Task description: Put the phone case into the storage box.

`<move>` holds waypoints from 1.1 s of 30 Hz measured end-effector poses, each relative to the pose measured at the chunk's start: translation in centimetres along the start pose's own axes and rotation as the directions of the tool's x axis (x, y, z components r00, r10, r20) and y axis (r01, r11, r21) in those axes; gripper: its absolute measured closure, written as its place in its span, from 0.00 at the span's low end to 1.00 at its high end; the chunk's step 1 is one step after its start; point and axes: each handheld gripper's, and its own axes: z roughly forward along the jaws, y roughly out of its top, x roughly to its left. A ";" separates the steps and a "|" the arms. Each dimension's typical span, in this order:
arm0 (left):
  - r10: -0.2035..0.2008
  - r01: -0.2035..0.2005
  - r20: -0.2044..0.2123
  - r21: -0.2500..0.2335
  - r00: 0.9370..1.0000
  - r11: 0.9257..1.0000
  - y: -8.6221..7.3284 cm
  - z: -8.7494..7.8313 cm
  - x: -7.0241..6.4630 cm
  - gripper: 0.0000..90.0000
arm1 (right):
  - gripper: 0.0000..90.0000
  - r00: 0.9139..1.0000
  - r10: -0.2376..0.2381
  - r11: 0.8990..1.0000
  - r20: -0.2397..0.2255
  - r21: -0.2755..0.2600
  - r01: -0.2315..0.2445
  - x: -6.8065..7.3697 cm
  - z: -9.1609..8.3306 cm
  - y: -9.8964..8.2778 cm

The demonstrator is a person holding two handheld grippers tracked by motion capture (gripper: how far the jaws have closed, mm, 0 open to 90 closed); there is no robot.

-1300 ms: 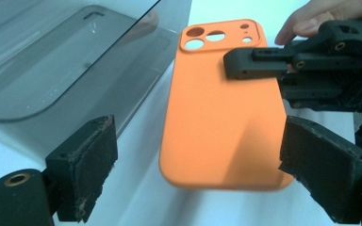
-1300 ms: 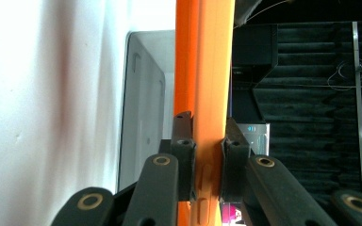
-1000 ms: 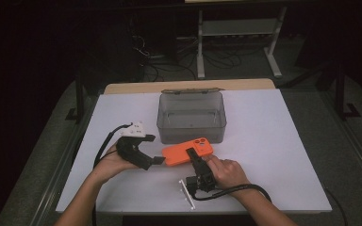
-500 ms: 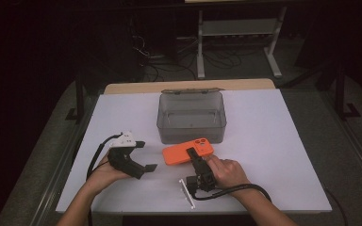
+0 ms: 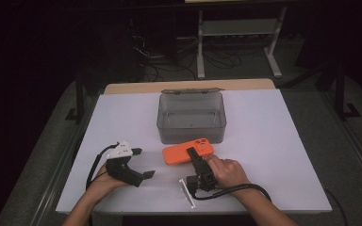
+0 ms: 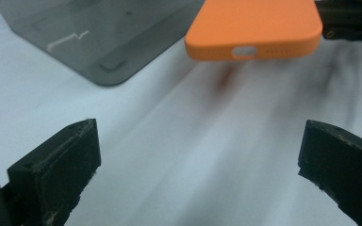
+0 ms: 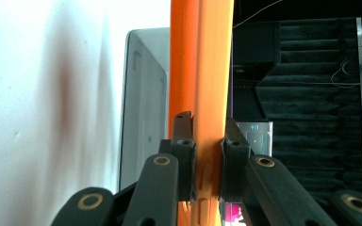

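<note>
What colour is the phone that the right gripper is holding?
The phone is bright orange; it shows best in the left gripper view.

No readable text, label, brand, number or sign on anything in view. Orange phone: plain case, no lettering visible. Grey box: unmarked. Small lit panel far behind phone in right gripper view: too blurred to read.

Your orange phone, in a smooth matte case with the camera cluster at its far end, lies flat and slightly above the desk, just in front of the grey box, port end toward your left.
</note>
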 end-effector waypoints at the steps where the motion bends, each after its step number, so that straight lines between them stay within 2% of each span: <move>1: 0.002 -0.002 0.000 0.002 1.000 1.000 -0.1 0.0 0.0 0.00 | 0.87 1.000 0.001 1.000 0.001 0.000 -0.001 0.0 0.0 0.0; 4: 0.006 -0.006 -0.016 -0.009 1.000 1.000 -0.4 0.2 -0.2 0.00 | 0.87 1.000 0.000 1.000 0.002 0.000 0.000 0.0 0.0 0.0; 9: 0.023 -0.023 -0.035 0.001 0.999 1.000 -0.7 0.7 -0.6 0.00 | 0.87 1.000 0.006 1.000 0.001 0.003 -0.006 0.0 0.0 0.0; 19: 0.025 -0.024 -0.021 0.017 0.999 1.000 -0.8 0.9 -0.6 0.00 | 0.87 1.000 0.023 1.000 -0.008 0.002 -0.023 -0.1 0.0 0.0; 28: 0.028 -0.028 -0.030 0.020 0.999 0.999 -0.8 0.9 -0.5 0.00 | 0.87 0.995 0.092 0.996 -0.031 0.006 -0.091 -0.5 0.2 -0.3; 33: 0.030 -0.029 -0.035 0.025 0.999 0.999 -0.8 0.8 -0.6 0.00 | 0.87 0.990 0.133 0.991 -0.050 0.009 -0.133 -0.6 0.2 -0.4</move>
